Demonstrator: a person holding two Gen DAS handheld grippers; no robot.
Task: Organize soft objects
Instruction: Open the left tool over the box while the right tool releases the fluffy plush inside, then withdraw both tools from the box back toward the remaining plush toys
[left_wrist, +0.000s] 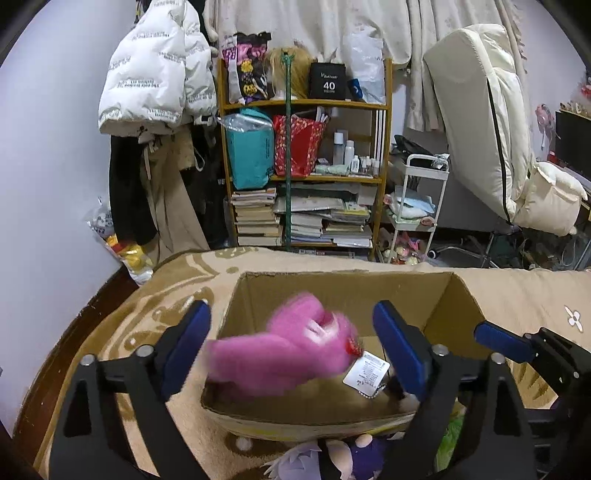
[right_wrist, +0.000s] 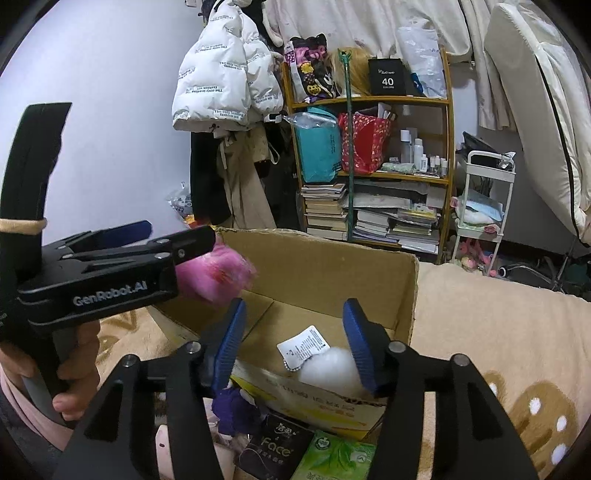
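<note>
A pink plush toy with a white tag, blurred by motion, is in mid-air between the wide-open fingers of my left gripper, over the open cardboard box. Neither pad touches it. In the right wrist view the same pink toy shows just past the left gripper's tip, above the box. My right gripper is open and empty over the box's near edge, around but apart from a white plush with a tag lying inside.
The box stands on a beige patterned blanket. In front of it lie a purple plush doll, a black Face pack and a green tissue pack. A cluttered shelf and white cart stand behind.
</note>
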